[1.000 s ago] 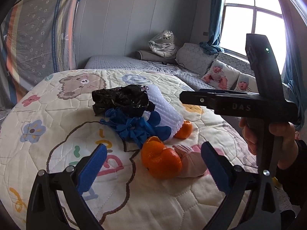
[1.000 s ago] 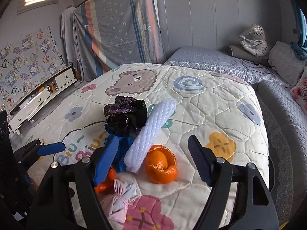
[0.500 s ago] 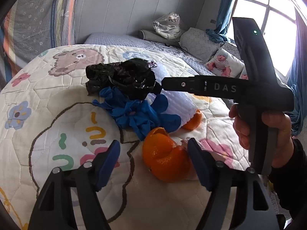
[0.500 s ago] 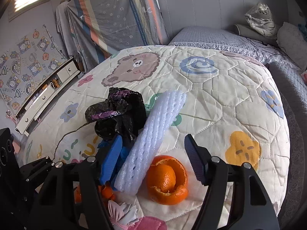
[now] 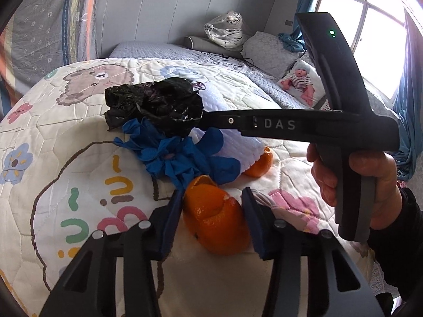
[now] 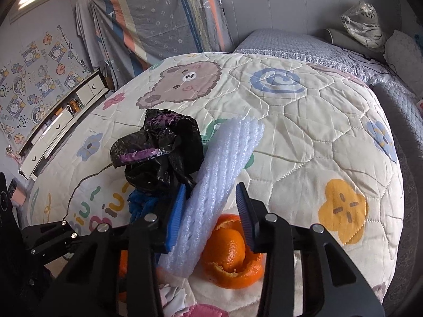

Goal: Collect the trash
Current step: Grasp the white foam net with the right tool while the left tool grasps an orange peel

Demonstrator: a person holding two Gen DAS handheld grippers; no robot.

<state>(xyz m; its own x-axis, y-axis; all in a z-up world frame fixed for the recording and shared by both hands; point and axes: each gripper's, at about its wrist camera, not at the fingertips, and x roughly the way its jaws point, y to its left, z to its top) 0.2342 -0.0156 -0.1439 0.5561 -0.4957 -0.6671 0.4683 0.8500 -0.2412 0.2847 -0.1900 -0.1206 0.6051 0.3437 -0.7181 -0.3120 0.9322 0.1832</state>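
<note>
bedroom scene, cartoon quilt (image 6: 304, 142) spread over a bed, trash heaped near its near edge. orange peel (image 5: 215, 219) sits between the jaws of the left gripper (image 5: 211, 216), which have just been closing, pads at its sides, contact unclear. white foam net (image 6: 214, 190) lies in the right gripper (image 6: 208, 216), jaws narrowing too, left pad against it. black plastic bag (image 6: 161, 155) and blue gloves (image 5: 182, 158) lie just behind, a second peel (image 6: 232, 259) beside the foam.
</note>
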